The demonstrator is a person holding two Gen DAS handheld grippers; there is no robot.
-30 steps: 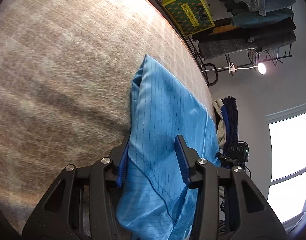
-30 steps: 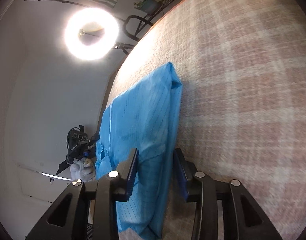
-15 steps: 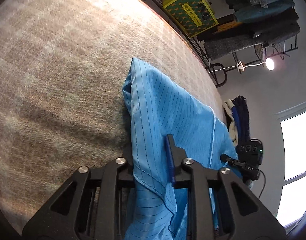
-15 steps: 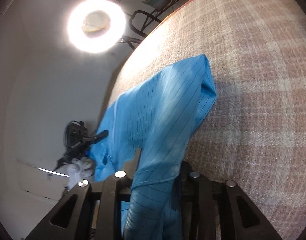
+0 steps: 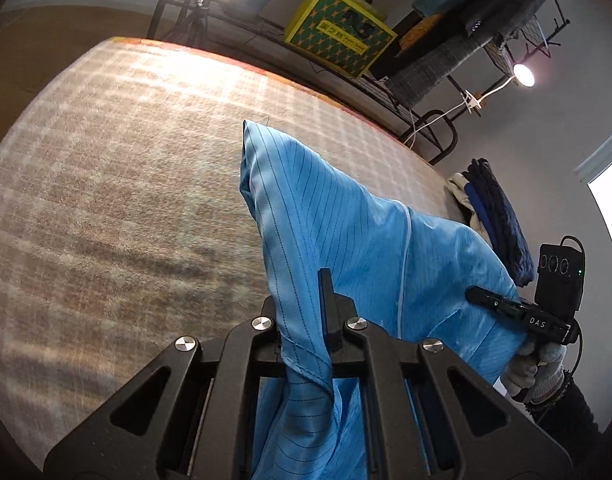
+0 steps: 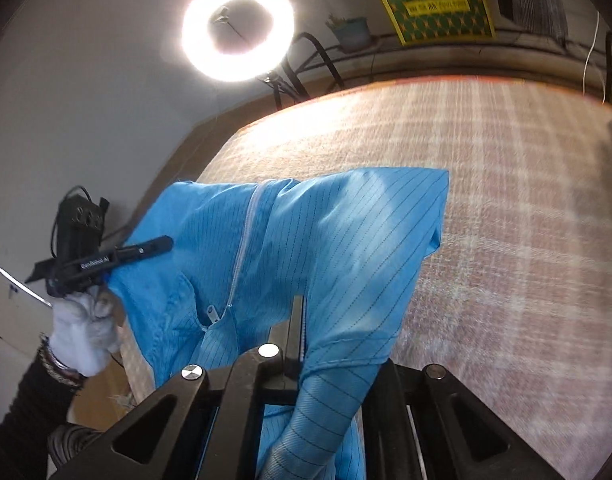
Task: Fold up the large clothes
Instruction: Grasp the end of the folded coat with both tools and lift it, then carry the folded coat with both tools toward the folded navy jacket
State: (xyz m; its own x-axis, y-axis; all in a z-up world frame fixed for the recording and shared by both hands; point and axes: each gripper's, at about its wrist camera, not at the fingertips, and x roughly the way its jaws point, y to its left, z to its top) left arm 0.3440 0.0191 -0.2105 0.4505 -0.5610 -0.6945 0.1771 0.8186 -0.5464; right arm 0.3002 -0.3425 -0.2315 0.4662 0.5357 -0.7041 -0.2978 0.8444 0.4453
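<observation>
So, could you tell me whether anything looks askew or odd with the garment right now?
Nothing looks damaged. The blue garment hangs bunched and uneven between the left gripper and right gripper, both shut on it, with its zipper partly open.

Both tongs now clamped on the blue garment [image 5: 346, 232], fabric lifted off the bed, stretched between them
</observation>
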